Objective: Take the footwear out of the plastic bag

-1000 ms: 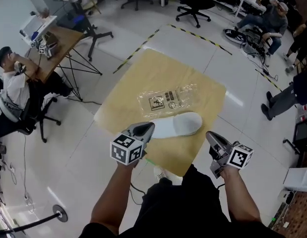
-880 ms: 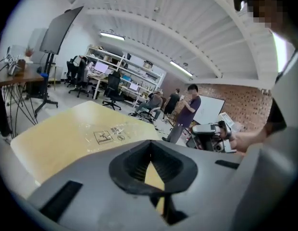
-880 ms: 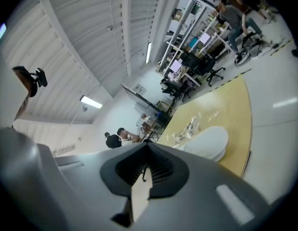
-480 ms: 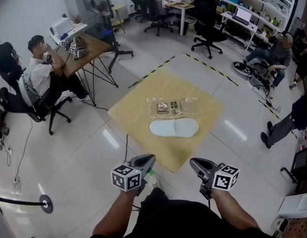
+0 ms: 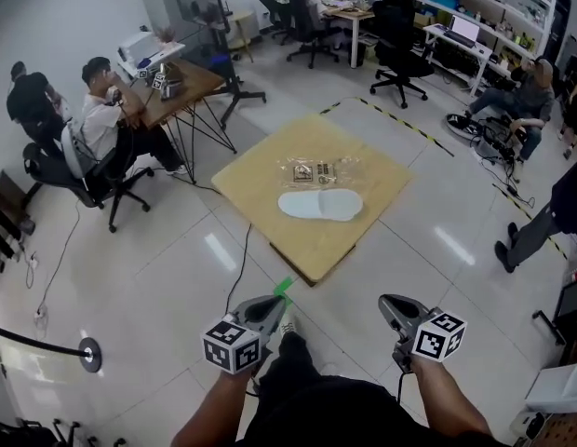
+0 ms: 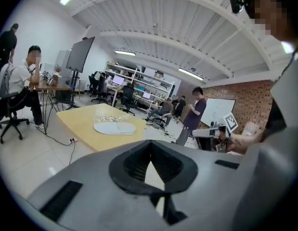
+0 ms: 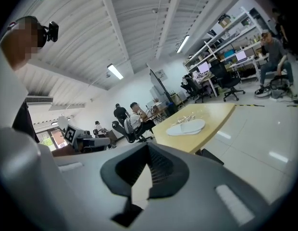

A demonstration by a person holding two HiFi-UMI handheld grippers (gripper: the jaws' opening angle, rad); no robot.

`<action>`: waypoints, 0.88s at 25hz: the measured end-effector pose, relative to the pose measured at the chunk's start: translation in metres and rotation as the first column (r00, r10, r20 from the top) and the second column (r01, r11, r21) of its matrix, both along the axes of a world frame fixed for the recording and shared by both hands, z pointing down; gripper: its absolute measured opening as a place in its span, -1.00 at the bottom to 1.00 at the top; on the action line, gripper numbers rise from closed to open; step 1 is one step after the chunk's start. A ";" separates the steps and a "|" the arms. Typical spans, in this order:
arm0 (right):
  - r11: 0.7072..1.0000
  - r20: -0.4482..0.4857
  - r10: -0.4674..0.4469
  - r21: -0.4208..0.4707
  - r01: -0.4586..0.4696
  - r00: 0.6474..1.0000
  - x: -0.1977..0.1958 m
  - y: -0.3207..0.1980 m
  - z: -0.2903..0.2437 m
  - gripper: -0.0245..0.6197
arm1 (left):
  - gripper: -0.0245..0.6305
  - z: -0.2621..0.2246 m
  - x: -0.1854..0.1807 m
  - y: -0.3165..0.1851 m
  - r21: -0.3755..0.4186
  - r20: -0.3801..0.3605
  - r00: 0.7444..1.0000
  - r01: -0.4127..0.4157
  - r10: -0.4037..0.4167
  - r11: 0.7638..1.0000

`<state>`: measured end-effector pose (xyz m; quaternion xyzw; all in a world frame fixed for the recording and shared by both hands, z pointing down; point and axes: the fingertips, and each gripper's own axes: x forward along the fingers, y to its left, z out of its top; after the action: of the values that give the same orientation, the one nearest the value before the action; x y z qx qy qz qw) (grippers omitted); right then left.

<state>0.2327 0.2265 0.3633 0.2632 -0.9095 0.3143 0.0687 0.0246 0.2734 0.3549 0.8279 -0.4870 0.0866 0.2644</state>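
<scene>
— Jaws, near end first: left gripper (image 5: 268, 307) clenched on nothing. Right gripper (image 5: 393, 307) the same, empty. Both hang close to the body, well apart from the work.
— Footwear?
— White slipper (image 5: 319, 205) lies flat on the yellow board (image 5: 261, 182), out of the plastic bag (image 5: 323, 169) and just beside it. Looks done to me.
— Risks?
— Cable (image 5: 242, 261) crosses the floor by the board's near edge, so a step toward the board could snag it. Bag is light and loose, so a draught or passing foot could push it onto the slipper. Can't tell if a second slipper sits inside.
</scene>
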 end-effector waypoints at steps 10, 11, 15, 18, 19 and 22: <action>0.998 -0.090 -0.048 0.024 0.050 0.995 -0.006 0.043 0.007 -0.92 | -0.91 -0.006 0.006 0.028 -0.001 0.037 0.999 0.001 -0.001 1.000; 0.998 -0.097 -0.046 0.033 0.049 0.994 -0.007 0.041 0.006 -0.92 | -0.91 -0.008 0.006 0.028 0.005 0.039 0.999 0.003 -0.003 1.000; 0.997 -0.110 -0.032 0.063 0.040 0.993 -0.006 0.038 0.002 -0.92 | -0.91 -0.006 0.004 0.031 0.009 0.045 0.999 0.016 -0.016 1.000; 0.997 -0.116 -0.023 0.071 0.031 0.993 -0.005 0.039 0.000 -0.92 | -0.91 -0.008 0.003 0.032 0.019 0.042 0.999 0.023 -0.023 1.000; 0.997 -0.116 -0.019 0.073 0.028 0.993 -0.005 0.039 0.000 -0.92 | -0.91 -0.009 0.003 0.033 0.021 0.043 0.999 0.022 -0.023 1.000; 0.997 -0.111 -0.010 0.079 0.019 0.994 -0.005 0.041 -0.003 -0.92 | -0.91 -0.009 0.003 0.036 0.020 0.048 0.999 0.020 -0.021 1.000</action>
<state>0.2280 0.2679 0.3603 0.2762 -0.9181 0.2618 0.1108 0.0277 0.3094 0.3461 0.8231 -0.5024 0.0991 0.2456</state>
